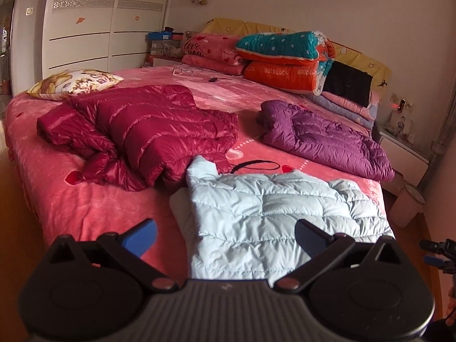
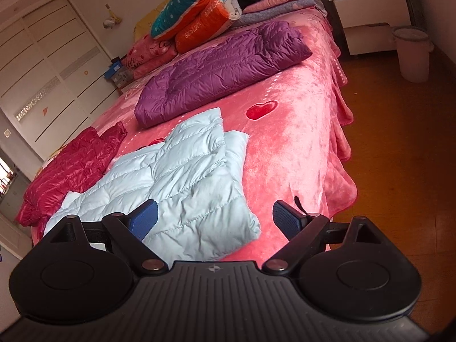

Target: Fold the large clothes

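Observation:
A pale blue quilted jacket (image 1: 265,216) (image 2: 168,176) lies folded near the front edge of the pink bed (image 1: 71,199) (image 2: 287,154). My left gripper (image 1: 226,240) hovers open just above its near edge, nothing between the blue pads. My right gripper (image 2: 215,222) is open too, over the jacket's near right corner. A crimson down jacket (image 1: 142,131) (image 2: 74,165) lies crumpled at the left. A purple down jacket (image 1: 325,136) (image 2: 222,65) lies folded further back on the right.
Folded quilts (image 1: 287,57) (image 2: 199,8) and pillows are stacked at the headboard, with a patterned cushion (image 1: 74,82) at the far left corner. A white nightstand (image 2: 370,8) and a pale bin (image 2: 413,54) stand on the wooden floor right of the bed. A wardrobe (image 1: 94,22) lines the far wall.

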### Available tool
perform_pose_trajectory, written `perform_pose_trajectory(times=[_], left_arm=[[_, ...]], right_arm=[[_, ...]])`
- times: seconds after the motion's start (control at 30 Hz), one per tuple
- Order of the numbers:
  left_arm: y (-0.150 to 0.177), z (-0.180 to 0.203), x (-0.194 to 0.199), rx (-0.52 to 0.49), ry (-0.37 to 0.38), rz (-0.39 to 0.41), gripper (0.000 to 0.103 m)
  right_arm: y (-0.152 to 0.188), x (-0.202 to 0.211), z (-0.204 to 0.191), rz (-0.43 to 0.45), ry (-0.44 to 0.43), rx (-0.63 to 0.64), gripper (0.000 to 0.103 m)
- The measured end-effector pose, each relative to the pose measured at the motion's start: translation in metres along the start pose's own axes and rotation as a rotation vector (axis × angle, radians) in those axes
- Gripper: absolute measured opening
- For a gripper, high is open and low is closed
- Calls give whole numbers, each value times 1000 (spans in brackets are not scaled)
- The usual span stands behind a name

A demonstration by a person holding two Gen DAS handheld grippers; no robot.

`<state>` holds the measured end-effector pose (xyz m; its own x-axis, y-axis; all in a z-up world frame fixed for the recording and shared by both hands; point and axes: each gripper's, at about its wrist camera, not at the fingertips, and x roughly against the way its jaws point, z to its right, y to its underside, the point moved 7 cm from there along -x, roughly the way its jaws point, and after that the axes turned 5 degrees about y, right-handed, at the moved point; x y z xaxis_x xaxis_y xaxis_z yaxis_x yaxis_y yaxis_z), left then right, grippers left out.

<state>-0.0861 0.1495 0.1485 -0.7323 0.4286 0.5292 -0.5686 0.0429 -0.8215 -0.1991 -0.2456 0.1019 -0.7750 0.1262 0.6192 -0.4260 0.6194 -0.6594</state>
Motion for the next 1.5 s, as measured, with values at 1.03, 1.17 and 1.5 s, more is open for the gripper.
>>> perform_pose_trajectory(times=[1.03,1.17,1.5], left_arm=[[11,-48,-18,-25,-204,-52,102],[12,-43,-38,-80,-232,-84,102],[11,-38,-73,-108,-222,-127,102]], right_arm=[[-8,-4,3,-48,-12,48,103],[-10,-30,10,-75,-22,31,103],[-16,-89,8,-121,-63,0,103]])
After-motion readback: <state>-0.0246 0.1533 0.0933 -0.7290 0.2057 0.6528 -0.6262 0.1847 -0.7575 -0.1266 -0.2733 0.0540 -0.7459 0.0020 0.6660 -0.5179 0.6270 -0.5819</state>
